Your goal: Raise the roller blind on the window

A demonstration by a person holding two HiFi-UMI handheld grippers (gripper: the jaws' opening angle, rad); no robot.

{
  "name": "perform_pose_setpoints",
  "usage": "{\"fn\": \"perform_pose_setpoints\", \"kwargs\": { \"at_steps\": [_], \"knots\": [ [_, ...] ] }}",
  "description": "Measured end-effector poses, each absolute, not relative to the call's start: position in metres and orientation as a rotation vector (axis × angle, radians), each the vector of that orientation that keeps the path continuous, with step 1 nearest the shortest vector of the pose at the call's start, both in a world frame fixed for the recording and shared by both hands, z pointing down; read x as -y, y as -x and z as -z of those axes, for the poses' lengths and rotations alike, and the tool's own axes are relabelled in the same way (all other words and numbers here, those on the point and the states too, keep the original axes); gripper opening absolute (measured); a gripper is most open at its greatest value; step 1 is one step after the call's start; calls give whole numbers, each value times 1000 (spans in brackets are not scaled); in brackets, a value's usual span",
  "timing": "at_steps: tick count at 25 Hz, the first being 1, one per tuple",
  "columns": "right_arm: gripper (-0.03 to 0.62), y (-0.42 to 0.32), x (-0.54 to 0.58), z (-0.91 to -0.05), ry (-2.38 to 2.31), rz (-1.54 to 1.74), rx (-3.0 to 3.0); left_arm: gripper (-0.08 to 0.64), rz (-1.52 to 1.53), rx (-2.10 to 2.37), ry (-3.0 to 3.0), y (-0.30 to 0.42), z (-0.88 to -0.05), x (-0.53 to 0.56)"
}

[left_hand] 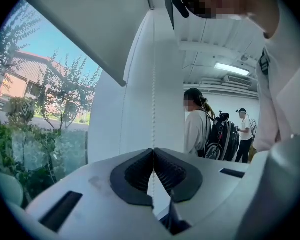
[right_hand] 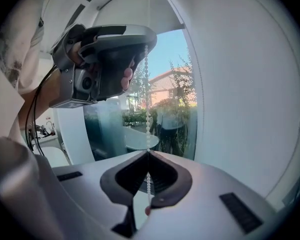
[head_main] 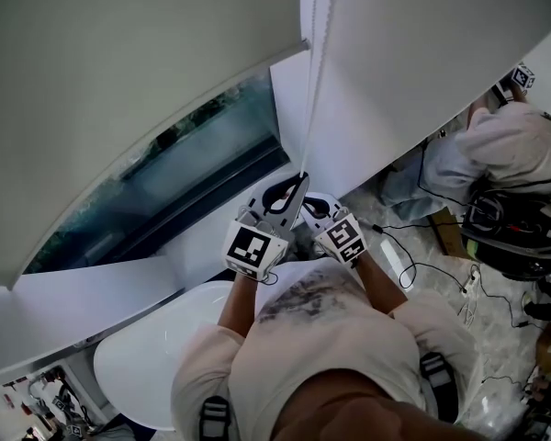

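Left gripper (left_hand: 153, 150): clamped right down on the bead chain (head_main: 314, 81), pads pinched together with the beads running straight up out of them.
Right gripper (right_hand: 148, 153): same deal, jaws closed tight on the chain, a bit of it dangling down behind the pads.
Who's higher: in the right gripper view the left one sits further up the chain. From the head view they're just beside each other, in front of the person's chest.
Roller blind (head_main: 119, 90): covers the upper part of the window (head_main: 197, 159), with glass showing under its bottom bar.
Chain spot: hangs off the blind's right edge, against the white wall (head_main: 422, 53).
Background: another person (head_main: 510, 150) is bent over at the far right, cables (head_main: 413, 265) on the floor.
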State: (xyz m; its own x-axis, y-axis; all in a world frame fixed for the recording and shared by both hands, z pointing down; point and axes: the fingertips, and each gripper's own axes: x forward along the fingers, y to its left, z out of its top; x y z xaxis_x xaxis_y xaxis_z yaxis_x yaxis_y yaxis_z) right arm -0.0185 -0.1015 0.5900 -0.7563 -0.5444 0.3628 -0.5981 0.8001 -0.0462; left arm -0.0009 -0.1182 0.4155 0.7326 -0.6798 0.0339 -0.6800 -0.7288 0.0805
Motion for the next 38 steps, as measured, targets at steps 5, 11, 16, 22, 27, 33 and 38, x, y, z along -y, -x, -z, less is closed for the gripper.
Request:
{"fn": "perform_pose_setpoints", "kwargs": {
  "at_steps": [5,11,16,22,27,33,38],
  "knots": [
    [61,18,98,-605,-840,-265,2619,9,-18,1134,-2835,5,-432,118],
    [61,16,96,-614,-837,-268,2600,9,-44,1136,-2837,7,-443,122],
    [63,15,92,-591,-855,-248,2687,9,-19,1170,-2821,14,-443,127],
    [63,10,92,-556,-873,-214,2723,9,-16,1172,-2814,14,-447,128],
    [66,8,92,-518,-871,-185,2781,9,-14,1177,-2813,13,-449,128],
    [176,0,93,-461,-918,-119,2857,9,-36,1192,-2806,13,-454,128],
    [179,1,102,-406,-968,1,2914,8,-41,1185,-2809,11,-455,129]
  ]
}}
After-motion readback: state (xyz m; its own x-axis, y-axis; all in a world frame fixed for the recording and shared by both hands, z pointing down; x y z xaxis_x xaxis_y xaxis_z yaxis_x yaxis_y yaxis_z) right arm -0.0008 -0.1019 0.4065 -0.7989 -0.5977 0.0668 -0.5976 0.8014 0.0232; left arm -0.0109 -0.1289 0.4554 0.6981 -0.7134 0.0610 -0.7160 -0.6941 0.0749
